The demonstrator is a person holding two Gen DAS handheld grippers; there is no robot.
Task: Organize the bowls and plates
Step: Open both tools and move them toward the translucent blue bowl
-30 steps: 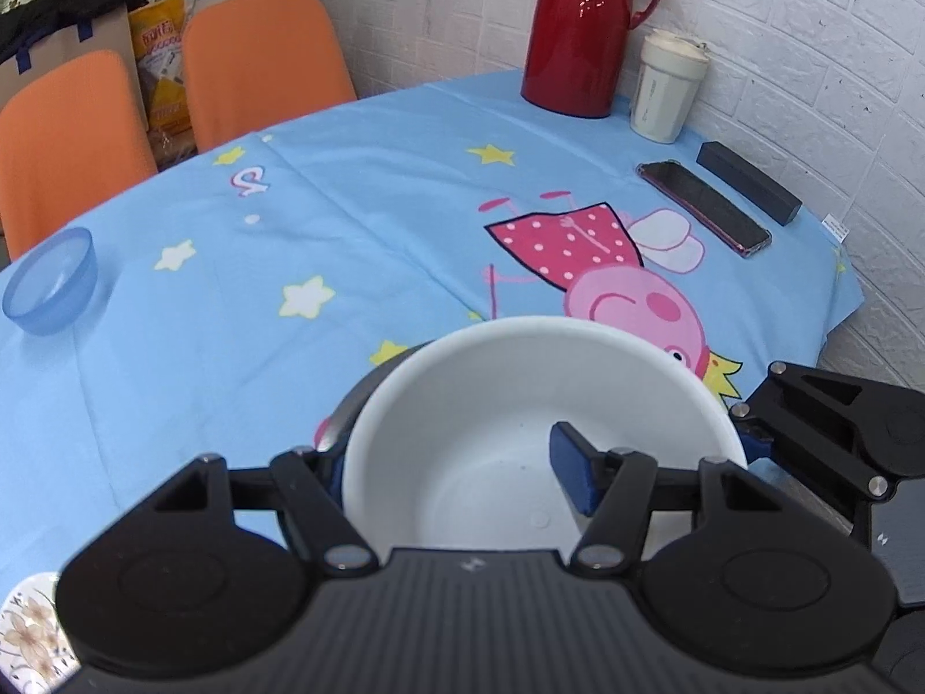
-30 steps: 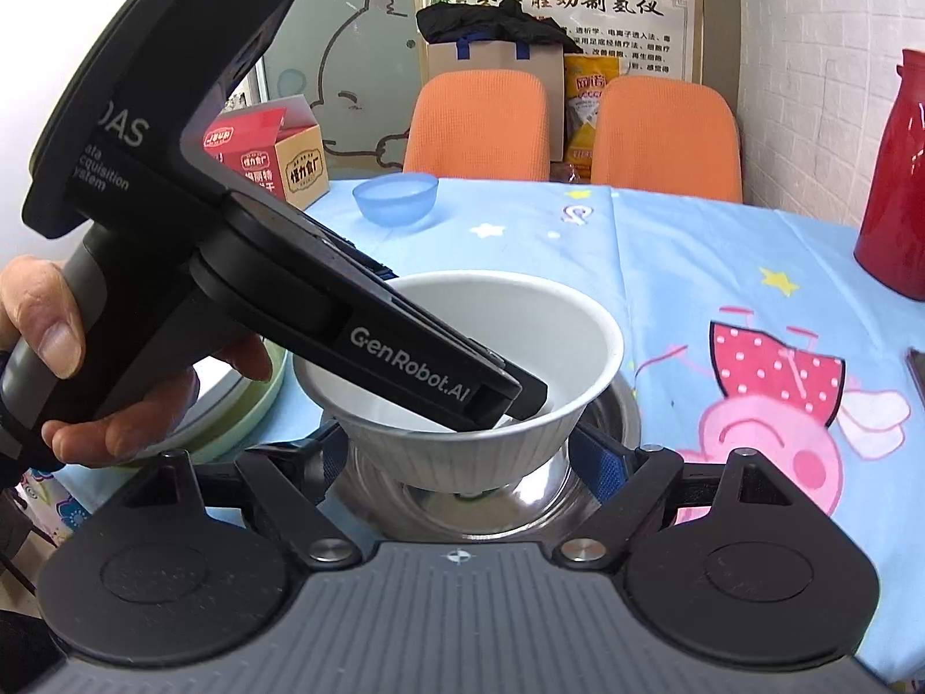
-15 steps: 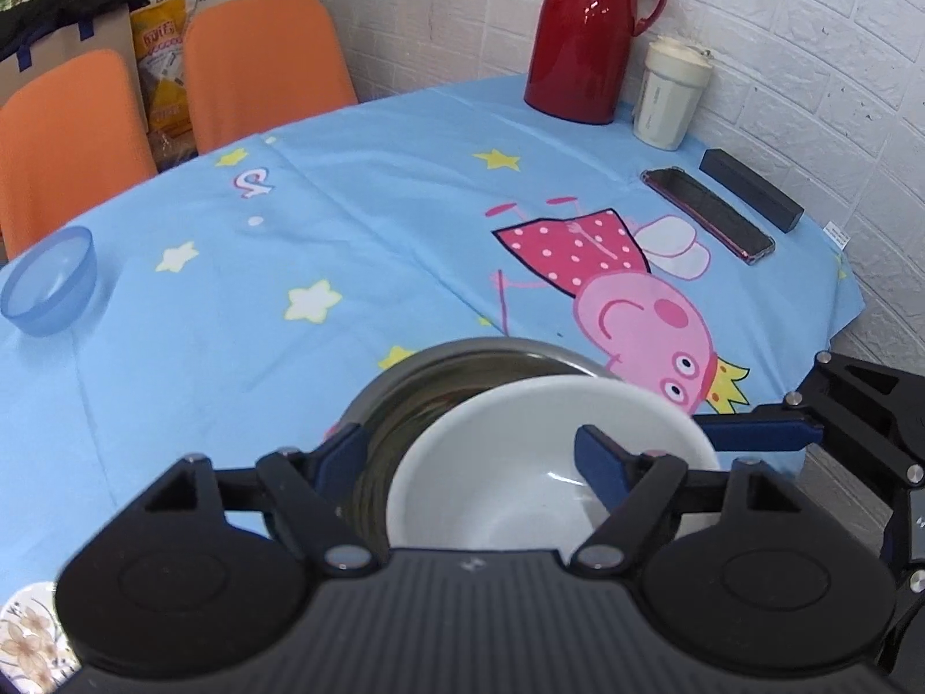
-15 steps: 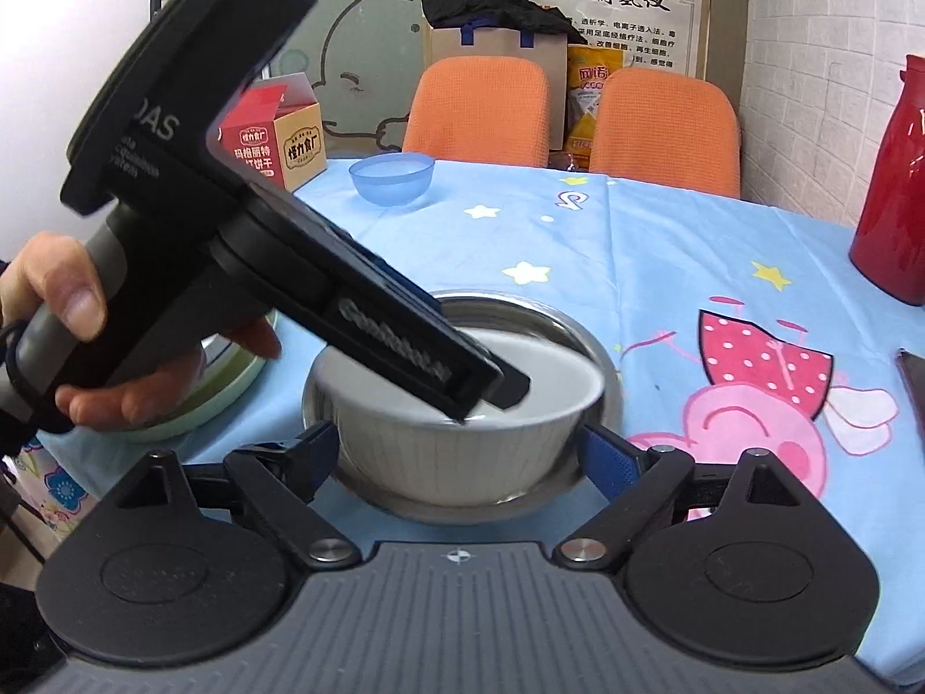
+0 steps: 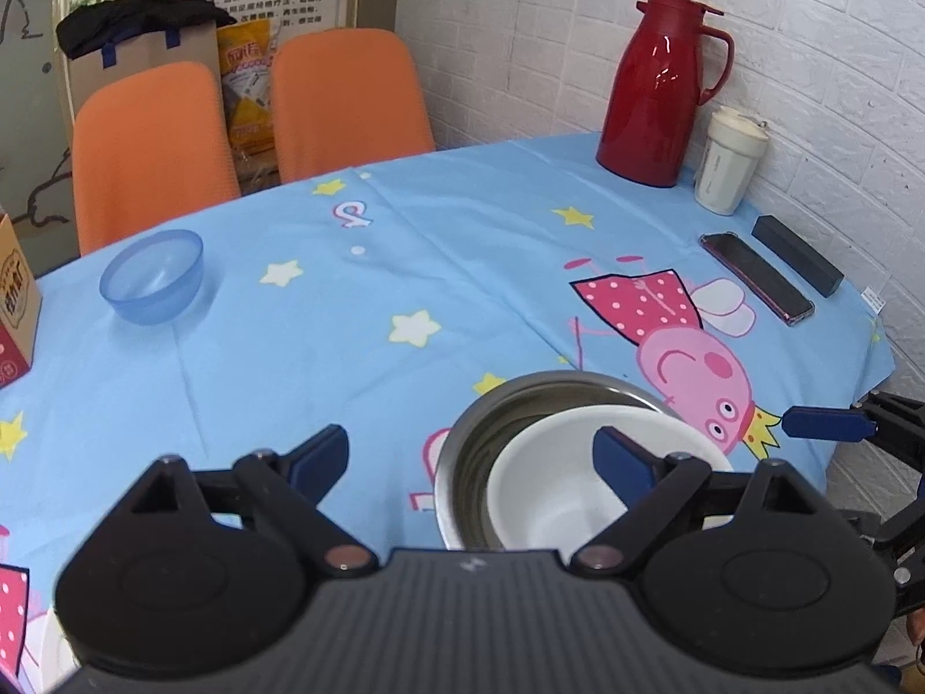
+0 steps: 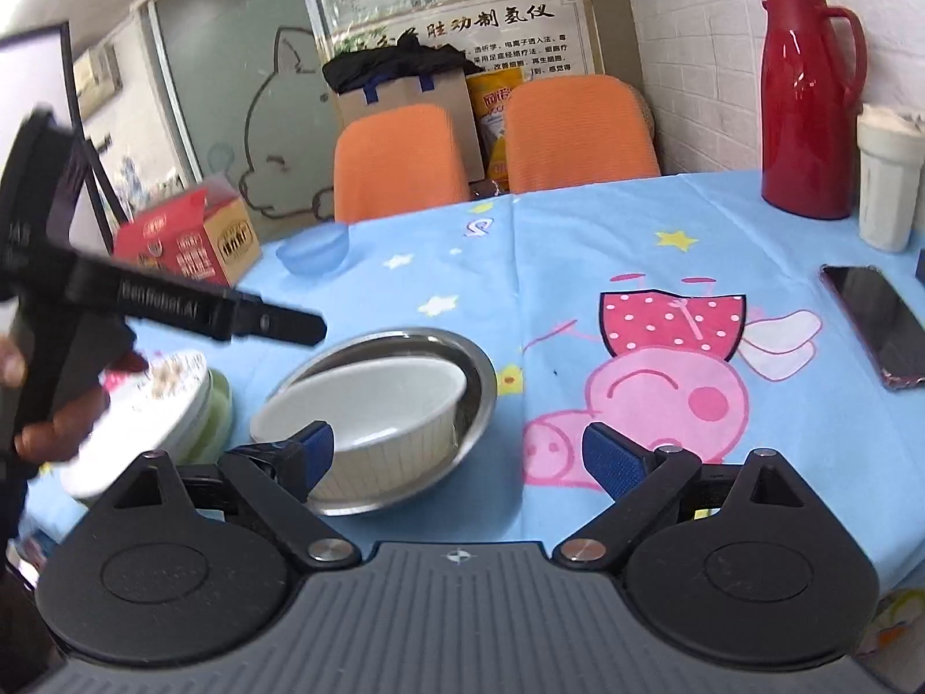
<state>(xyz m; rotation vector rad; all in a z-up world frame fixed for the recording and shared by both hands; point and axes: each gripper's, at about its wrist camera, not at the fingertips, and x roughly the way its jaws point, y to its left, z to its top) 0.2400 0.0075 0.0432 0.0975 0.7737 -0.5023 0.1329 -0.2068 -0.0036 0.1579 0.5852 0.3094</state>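
1. White bowl sits nested inside the steel bowl on the counter, leaning toward one side of it.
2. My left gripper jaws have just been opening; they stand wide with nothing between them, one finger over the bowl's rim without gripping.
3. My right gripper is spread too and holds nothing; its left finger is just beside the bowl's wall.
4. That nesting step looks done, I judge.
5. Next likely target: the blue bowl, well apart near the far edge. It calls for a reach across and a rim pinch.
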